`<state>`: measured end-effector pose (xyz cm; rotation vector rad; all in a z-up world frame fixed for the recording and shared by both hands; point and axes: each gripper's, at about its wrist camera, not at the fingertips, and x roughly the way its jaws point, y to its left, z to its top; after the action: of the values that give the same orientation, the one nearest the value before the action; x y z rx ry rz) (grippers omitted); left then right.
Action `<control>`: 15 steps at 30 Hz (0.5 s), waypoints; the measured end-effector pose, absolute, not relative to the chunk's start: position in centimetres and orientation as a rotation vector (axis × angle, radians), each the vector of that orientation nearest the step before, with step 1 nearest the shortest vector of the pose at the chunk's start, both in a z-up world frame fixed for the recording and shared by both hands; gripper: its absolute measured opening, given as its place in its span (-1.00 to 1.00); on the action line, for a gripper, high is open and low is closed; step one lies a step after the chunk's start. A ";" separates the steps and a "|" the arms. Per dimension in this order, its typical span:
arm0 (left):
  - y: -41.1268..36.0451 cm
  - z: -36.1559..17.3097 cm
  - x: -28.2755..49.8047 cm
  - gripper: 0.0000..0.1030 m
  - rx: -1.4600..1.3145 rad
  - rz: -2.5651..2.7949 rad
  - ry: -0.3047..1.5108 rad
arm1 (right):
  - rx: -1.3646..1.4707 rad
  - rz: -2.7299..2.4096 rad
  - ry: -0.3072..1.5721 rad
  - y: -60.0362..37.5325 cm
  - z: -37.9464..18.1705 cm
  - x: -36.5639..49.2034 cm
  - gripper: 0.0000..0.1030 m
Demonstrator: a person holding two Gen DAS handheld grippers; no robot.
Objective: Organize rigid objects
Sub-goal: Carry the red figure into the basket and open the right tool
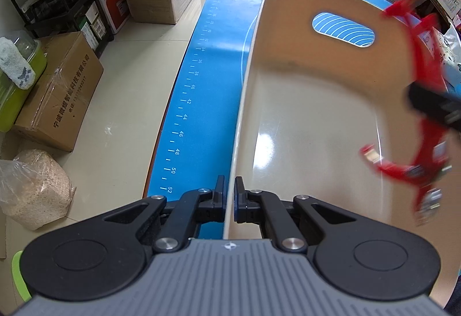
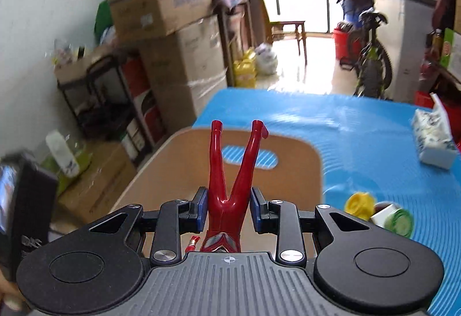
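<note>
A beige tray (image 1: 317,120) with a slotted handle lies on the blue mat (image 1: 207,79). My left gripper (image 1: 229,186) is shut on the tray's near left rim, which runs between its pads. My right gripper (image 2: 229,200) is shut on a red toy figure (image 2: 230,171) at the hips, with the legs pointing away from the camera. It holds the figure in the air above the tray (image 2: 161,171). In the left wrist view the red figure (image 1: 426,62) shows blurred over the tray's right side, with a black finger (image 1: 432,108) across it. The tray's inside is bare where it shows.
On the blue mat (image 2: 360,125), right of the tray, lie a yellow lid (image 2: 360,203), a green round thing (image 2: 400,222) and a tissue pack (image 2: 432,143). Cardboard boxes (image 1: 60,91), a black shelf and a bag stand on the floor to the left. A bicycle (image 2: 371,62) is at the back.
</note>
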<state>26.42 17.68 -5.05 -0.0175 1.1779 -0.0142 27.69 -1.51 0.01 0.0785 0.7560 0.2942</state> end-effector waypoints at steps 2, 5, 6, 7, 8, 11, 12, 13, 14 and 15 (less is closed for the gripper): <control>17.8 -5.0 26.4 -0.90 -0.020 -0.016 1.177 | 0.063 0.300 0.810 -0.8 -1.3 28.2 -0.25; 17.8 -5.1 26.4 -0.90 -0.022 -0.016 1.178 | 0.049 0.298 0.902 -0.2 -3.3 28.8 -0.25; 17.7 -5.1 26.4 -0.90 -0.022 -0.017 1.178 | 0.053 0.293 0.932 -0.4 -3.9 29.0 -0.25; 17.7 -5.1 26.4 -0.90 -0.021 -0.017 1.178 | 0.056 0.291 0.962 -0.4 -4.4 29.2 -0.25; 17.7 -5.1 26.4 -0.90 -0.020 -0.017 1.178 | 0.058 0.288 0.989 -0.3 -5.0 29.4 -0.25; 17.6 -4.9 26.4 -0.91 -0.022 -0.022 1.172 | 0.053 0.289 1.004 -0.5 -5.5 29.1 -0.25; 17.6 -5.0 26.4 -0.91 -0.022 -0.021 1.173 | 0.048 0.291 1.000 -0.4 -5.4 28.9 -0.23; 17.6 -5.0 26.4 -0.90 -0.022 -0.019 1.175 | 0.048 0.292 0.993 -0.4 -5.3 28.6 -0.11; 17.6 -5.1 26.4 -0.90 -0.022 -0.017 1.177 | 0.051 0.295 0.985 -0.5 -5.0 28.4 -0.08; 17.6 -5.1 26.4 -0.90 -0.022 -0.017 1.178 | 0.057 0.303 0.979 -0.7 -4.6 28.2 -0.05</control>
<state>26.45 17.61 -5.10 -0.0219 1.1775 -0.0171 28.24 -0.71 -4.64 0.0572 0.9789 0.3028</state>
